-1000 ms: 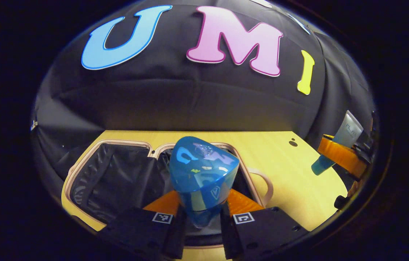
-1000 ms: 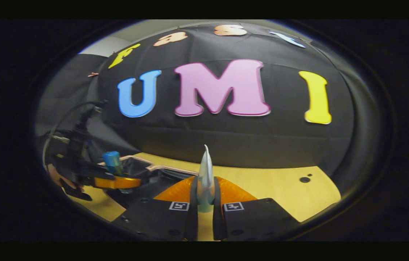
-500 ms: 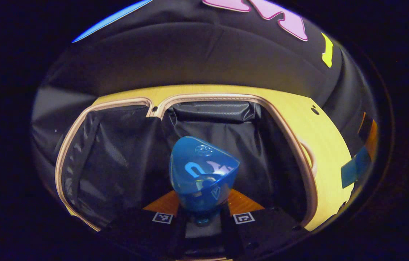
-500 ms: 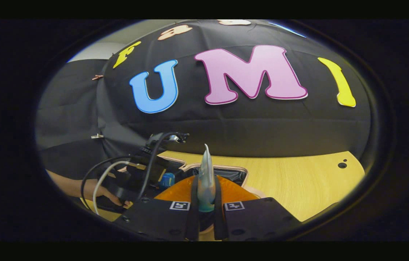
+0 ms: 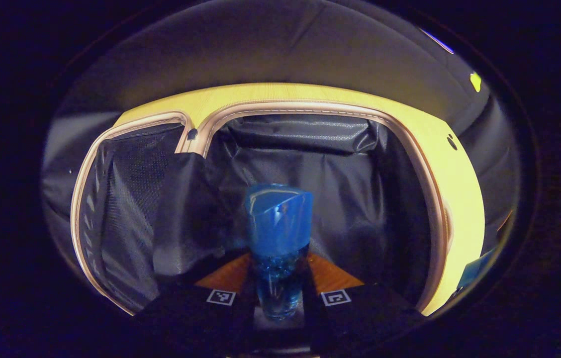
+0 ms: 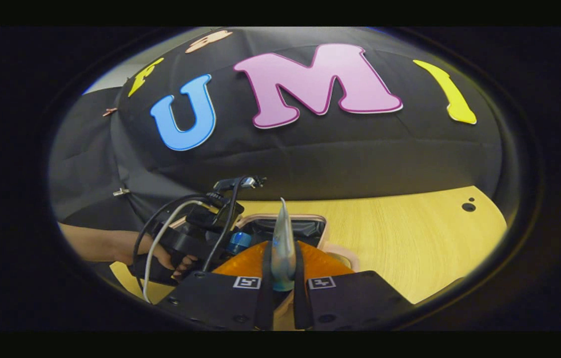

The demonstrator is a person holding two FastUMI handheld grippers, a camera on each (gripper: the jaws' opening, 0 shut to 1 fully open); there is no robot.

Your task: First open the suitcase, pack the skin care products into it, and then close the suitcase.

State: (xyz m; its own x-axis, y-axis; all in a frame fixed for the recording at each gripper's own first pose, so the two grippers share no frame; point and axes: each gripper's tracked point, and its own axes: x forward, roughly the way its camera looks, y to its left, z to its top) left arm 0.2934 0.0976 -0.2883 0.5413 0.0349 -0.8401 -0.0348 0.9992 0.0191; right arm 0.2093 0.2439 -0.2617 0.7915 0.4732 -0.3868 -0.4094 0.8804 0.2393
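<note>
In the left gripper view the open suitcase (image 5: pixel 424 164), pale-rimmed with black lining, lies on the wooden table. My left gripper (image 5: pixel 278 278) is shut on a clear blue bottle (image 5: pixel 278 226), which points down into the right-hand compartment. In the right gripper view my right gripper (image 6: pixel 282 268) is shut on a thin pale tube (image 6: pixel 282 238), seen edge-on and standing upright above the table. Beyond it the left gripper (image 6: pixel 196 238), held by a hand (image 6: pixel 171 261), dips into the suitcase (image 6: pixel 320 221) with the blue bottle (image 6: pixel 237 242) in it.
The wooden table (image 6: pixel 410 238) stretches to the right of the suitcase, with small holes (image 6: pixel 468 206) near its far right corner. The suitcase's left half carries a mesh panel (image 5: pixel 121 199). A bare forearm (image 6: pixel 96 243) reaches in from the left.
My left gripper has tipped down and gone lower into the suitcase with the blue bottle. The right gripper has drifted closer to the suitcase, still gripping the tube.
</note>
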